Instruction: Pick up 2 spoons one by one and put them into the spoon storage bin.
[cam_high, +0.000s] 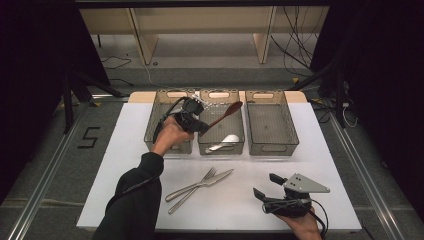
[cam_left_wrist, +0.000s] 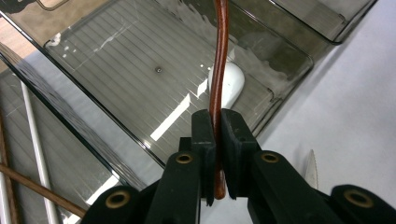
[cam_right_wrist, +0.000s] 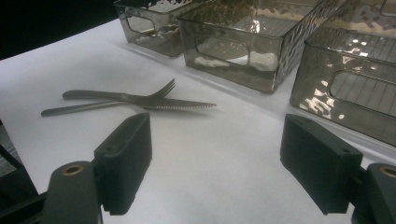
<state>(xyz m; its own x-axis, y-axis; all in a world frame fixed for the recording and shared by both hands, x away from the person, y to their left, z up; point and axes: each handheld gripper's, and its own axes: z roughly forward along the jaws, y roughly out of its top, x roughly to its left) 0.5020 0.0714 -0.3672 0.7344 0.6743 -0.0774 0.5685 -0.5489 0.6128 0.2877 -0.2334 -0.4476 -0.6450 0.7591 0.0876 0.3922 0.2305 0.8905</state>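
Sorting step: brown spoon (cam_high: 223, 114) is clamped by its handle in the left claw (cam_high: 200, 126), upper centre, over the middle bin (cam_high: 221, 146). Next: lowered in, released. Right claw (cam_high: 266, 186) is held wide, empty.

Three bins sitting in a row at upper centre of the table (cam_high: 125, 150); white spoon (cam_high: 226, 141) lying in the middle bin (cam_high: 220, 122). Fork (cam_high: 192, 187) and knife (cam_high: 202, 188) lying crossed at lower centre, before the bins.

A white table (cam_high: 125, 165) carries three smoky plastic bins (cam_high: 272, 125) in a row, plus a crossed fork (cam_high: 192, 187) and knife (cam_high: 205, 186).
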